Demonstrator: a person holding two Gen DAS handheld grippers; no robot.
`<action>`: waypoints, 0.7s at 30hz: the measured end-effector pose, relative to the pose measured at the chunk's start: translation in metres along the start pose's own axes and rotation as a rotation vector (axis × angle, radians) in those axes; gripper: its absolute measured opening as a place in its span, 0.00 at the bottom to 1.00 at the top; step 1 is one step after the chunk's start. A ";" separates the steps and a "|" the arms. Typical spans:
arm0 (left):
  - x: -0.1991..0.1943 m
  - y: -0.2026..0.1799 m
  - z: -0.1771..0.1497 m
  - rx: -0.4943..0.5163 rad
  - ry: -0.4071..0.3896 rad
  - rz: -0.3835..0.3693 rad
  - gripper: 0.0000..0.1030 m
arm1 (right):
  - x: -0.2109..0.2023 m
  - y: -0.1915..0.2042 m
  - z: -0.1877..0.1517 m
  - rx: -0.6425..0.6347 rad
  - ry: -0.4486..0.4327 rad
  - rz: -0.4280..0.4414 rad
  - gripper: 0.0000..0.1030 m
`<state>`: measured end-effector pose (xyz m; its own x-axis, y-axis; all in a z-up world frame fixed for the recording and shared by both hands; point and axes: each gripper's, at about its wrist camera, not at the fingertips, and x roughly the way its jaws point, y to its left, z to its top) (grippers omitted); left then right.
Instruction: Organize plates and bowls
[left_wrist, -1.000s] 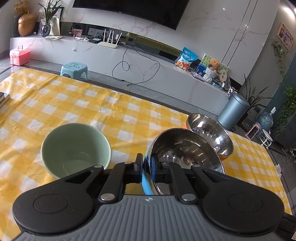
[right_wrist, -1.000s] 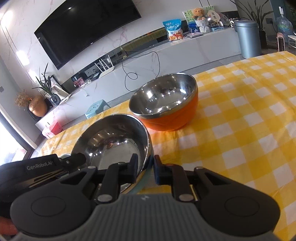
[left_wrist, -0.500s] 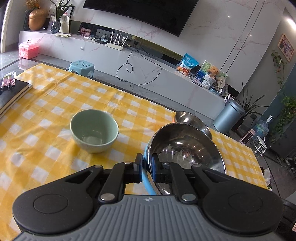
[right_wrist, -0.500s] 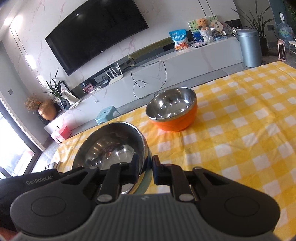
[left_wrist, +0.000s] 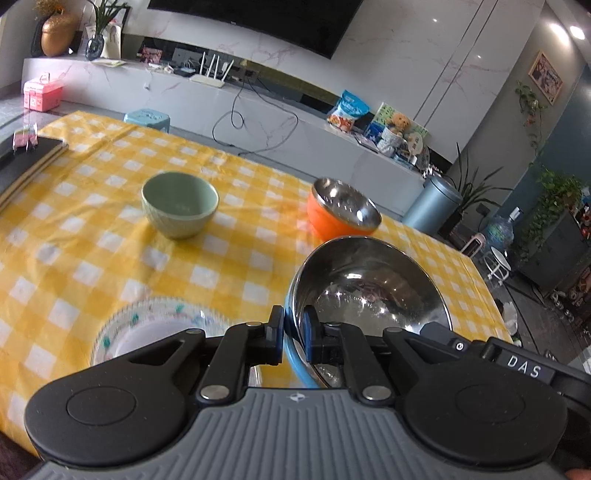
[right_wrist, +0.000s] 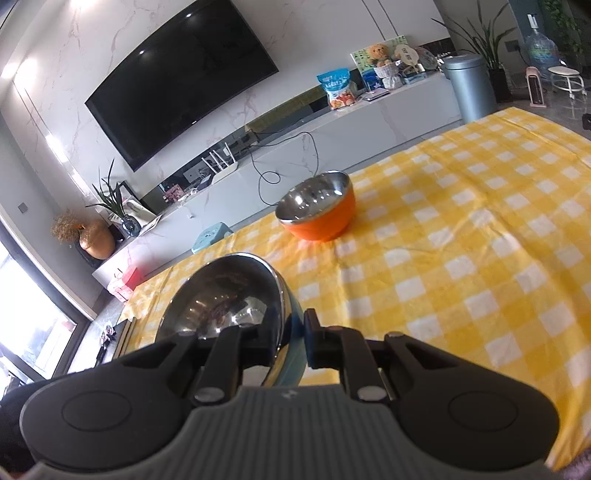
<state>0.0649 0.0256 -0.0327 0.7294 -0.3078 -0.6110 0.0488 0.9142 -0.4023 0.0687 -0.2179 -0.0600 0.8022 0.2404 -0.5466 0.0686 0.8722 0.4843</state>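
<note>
A steel bowl with a blue outside (left_wrist: 369, 288) is held up above the table by both grippers. My left gripper (left_wrist: 293, 332) is shut on its near left rim. My right gripper (right_wrist: 290, 332) is shut on its right rim; the same bowl shows in the right wrist view (right_wrist: 225, 291). A green ceramic bowl (left_wrist: 180, 204) stands on the yellow checked tablecloth. An orange steel-lined bowl (left_wrist: 341, 214) stands farther right and also shows in the right wrist view (right_wrist: 317, 206). A white patterned plate (left_wrist: 147, 328) lies just below my left gripper.
Dark notebooks (left_wrist: 26, 162) lie at the table's left edge. The table's far edge faces a low white TV cabinet (left_wrist: 221, 99), with a blue stool (left_wrist: 147, 118) and a grey bin (left_wrist: 432, 205) on the floor beyond.
Both grippers have lifted the blue steel bowl up and pulled it back toward me. The green and orange bowls now look farther away. The patterned plate has come into view below.
</note>
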 end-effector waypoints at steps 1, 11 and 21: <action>0.000 0.001 -0.004 -0.005 0.012 -0.004 0.11 | -0.003 -0.002 -0.003 0.002 0.005 -0.004 0.12; 0.013 0.003 -0.035 -0.032 0.136 -0.008 0.14 | -0.008 -0.031 -0.027 0.052 0.093 -0.083 0.09; 0.029 0.006 -0.037 -0.062 0.172 0.008 0.15 | 0.003 -0.044 -0.026 0.095 0.119 -0.109 0.05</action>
<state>0.0610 0.0124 -0.0785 0.6021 -0.3460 -0.7196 -0.0021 0.9005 -0.4348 0.0527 -0.2447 -0.1010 0.7115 0.1999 -0.6737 0.2119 0.8530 0.4769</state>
